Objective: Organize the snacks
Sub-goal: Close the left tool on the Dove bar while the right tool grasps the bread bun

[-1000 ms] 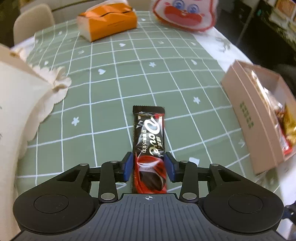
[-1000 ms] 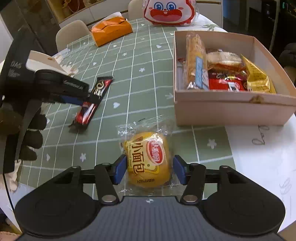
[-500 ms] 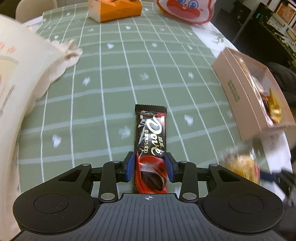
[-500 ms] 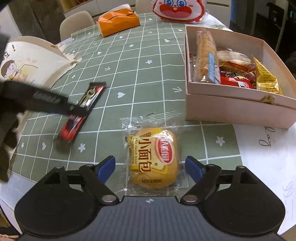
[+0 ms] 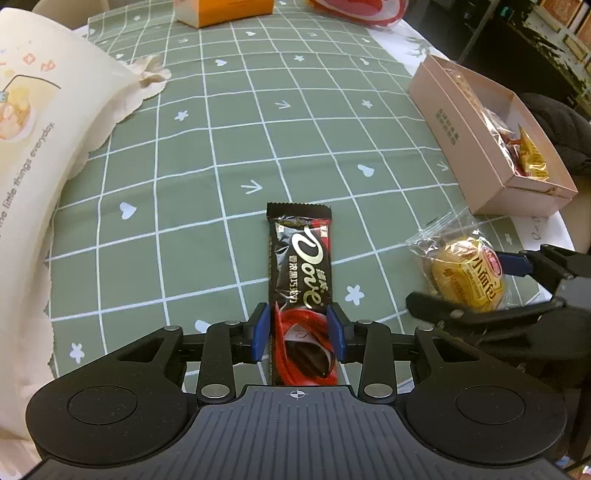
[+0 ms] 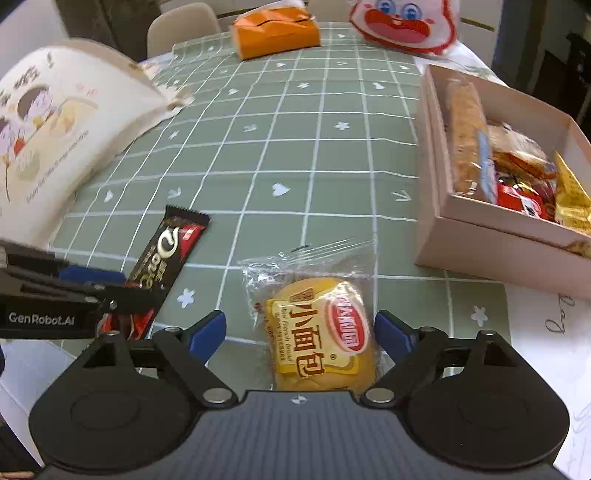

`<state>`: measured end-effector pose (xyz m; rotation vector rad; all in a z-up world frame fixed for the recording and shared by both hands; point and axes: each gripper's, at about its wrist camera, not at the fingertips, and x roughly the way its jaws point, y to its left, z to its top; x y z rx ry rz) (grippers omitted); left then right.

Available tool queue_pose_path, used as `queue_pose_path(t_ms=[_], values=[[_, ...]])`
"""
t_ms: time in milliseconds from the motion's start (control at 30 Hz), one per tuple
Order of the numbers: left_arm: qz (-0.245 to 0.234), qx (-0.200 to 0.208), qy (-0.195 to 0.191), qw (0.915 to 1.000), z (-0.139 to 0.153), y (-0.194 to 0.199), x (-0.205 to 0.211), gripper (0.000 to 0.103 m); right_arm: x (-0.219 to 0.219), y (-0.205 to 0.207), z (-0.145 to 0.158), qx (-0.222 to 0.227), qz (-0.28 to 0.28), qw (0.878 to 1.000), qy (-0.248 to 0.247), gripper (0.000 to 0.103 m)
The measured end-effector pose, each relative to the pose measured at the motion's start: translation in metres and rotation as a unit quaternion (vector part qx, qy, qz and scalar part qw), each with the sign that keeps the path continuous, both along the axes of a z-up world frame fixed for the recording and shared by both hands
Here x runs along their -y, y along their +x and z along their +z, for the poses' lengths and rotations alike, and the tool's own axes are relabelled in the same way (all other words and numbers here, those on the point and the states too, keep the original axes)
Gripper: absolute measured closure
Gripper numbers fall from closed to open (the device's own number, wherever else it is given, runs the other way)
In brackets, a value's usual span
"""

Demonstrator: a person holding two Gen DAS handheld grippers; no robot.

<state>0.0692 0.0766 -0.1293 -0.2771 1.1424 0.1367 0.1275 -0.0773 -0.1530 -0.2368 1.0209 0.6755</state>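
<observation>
My left gripper [image 5: 298, 332] is shut on the near, red end of a black Dove chocolate bar [image 5: 301, 258], which sticks out forward over the green checked tablecloth. In the right wrist view the same bar [image 6: 166, 247] and left gripper [image 6: 110, 291] show at the lower left. A yellow bread bun in a clear wrapper [image 6: 321, 332] lies on the cloth between the fingers of my right gripper [image 6: 300, 332]. Its jaws are opening, and both blue pads stand clear of the wrapper. The bun [image 5: 469, 273] also appears at the right of the left wrist view.
A pink cardboard box [image 6: 498, 251] holding several wrapped snacks stands at the right, near the table edge. A cream printed bag [image 6: 55, 129] lies at the left. An orange tissue pack [image 6: 275, 33] and a red-and-white cartoon bag [image 6: 404, 22] sit at the far end.
The right gripper's jaws spread wide and let go of the bun, which now rests on the cloth. The left gripper carried the chocolate bar toward the bun and the box.
</observation>
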Motion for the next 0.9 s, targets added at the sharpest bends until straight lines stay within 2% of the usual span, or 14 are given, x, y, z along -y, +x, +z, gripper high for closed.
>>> queue_pose_path(t_ms=[267,433,567,667,733,800,900], values=[[-0.012,-0.001,0.013,0.9998,-0.002,0.014,0.004,0.060,0.004,-0.020,-0.005,0.036,0.017,0.999,-0.014,0.013],[-0.019,-0.002,0.026,0.9995,-0.003,0.015,0.008,0.059,0.006,-0.027,-0.011,0.046,0.011,0.999,-0.004,0.000],[-0.016,0.005,0.032,0.9993,-0.003,0.013,0.011,0.059,0.005,-0.032,-0.012,0.055,-0.001,0.998,-0.007,0.000],[-0.013,0.015,0.034,0.9992,-0.003,0.009,0.011,0.059,0.006,-0.029,-0.011,0.046,0.025,0.999,-0.013,0.000],[-0.007,0.020,0.029,0.9994,-0.002,0.006,0.010,0.060,0.011,-0.027,-0.008,0.045,0.031,0.998,-0.012,0.006],[-0.007,0.018,0.028,0.9994,-0.001,0.003,0.013,0.060,0.018,-0.026,-0.005,0.057,0.018,0.998,-0.011,0.029],[-0.024,0.017,0.032,0.9991,-0.001,-0.004,0.025,0.060,0.033,-0.021,0.000,0.054,-0.009,0.998,-0.006,0.037]])
